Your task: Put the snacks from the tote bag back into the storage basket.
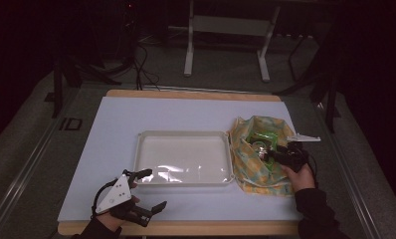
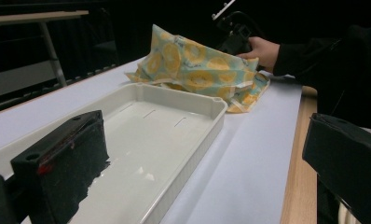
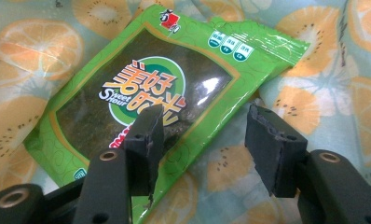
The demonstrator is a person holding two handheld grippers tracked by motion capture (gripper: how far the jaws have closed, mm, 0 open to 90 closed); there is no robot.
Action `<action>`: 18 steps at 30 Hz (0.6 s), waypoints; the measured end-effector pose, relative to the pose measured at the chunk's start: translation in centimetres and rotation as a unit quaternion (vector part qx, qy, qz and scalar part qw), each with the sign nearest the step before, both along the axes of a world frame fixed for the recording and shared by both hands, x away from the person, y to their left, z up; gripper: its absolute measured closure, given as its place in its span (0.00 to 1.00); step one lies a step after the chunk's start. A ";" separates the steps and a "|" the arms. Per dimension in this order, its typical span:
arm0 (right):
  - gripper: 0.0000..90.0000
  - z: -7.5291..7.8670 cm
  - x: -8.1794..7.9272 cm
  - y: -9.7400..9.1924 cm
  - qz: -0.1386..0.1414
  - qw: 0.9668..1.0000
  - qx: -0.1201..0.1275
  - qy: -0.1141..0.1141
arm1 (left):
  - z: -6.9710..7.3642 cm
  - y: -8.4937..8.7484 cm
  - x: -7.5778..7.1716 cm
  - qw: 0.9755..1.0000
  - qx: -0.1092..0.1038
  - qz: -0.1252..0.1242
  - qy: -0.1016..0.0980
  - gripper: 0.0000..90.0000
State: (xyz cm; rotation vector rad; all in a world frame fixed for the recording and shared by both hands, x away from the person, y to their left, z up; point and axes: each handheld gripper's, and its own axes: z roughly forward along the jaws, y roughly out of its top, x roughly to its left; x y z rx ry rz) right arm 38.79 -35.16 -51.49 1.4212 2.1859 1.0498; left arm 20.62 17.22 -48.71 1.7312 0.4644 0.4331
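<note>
Right tongs (image 3: 200, 140), spread, reach into a fruit-print bag (image 1: 248, 162) near the surface's right edge, straddling a green snack packet (image 3: 146, 88) lying inside. Left tongs (image 1: 151, 189), spread and empty, hover at the near edge beside a white tray (image 1: 183, 134).

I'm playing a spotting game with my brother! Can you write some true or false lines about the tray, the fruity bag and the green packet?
1. The white tray has nothing in it. True.
2. The green snack packet lies in the tray. False: it lies on the fruit-print bag.
3. The right hand-held gripper is clamped shut on the packet. False: its jaws stand open around the packet's lower edge.
4. The left hand-held gripper is open, near the tray's front corner. True.
5. The bag sits left of the tray. False: it sits to the right.
</note>
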 end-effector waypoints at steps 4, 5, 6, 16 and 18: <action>0.51 -0.2 0.1 0.0 0.007 1.000 0.002 0.013 | 0.0 0.0 0.0 1.000 0.000 0.000 0.001 0.00; 0.52 -0.3 0.2 0.0 0.010 1.000 0.003 0.016 | 0.0 0.0 0.0 1.000 0.001 -0.001 0.001 0.00; 0.53 -0.3 0.2 0.0 0.013 1.000 0.002 0.020 | 0.0 0.0 0.0 1.000 0.002 -0.001 0.001 0.00; 0.57 -0.5 1.0 -0.3 0.027 0.996 0.025 0.076 | 0.0 0.0 0.1 1.000 0.002 -0.002 0.002 0.00; 0.63 -0.5 1.0 -0.2 0.035 0.996 0.028 0.079 | 0.0 0.0 0.1 1.000 0.002 -0.002 0.002 0.00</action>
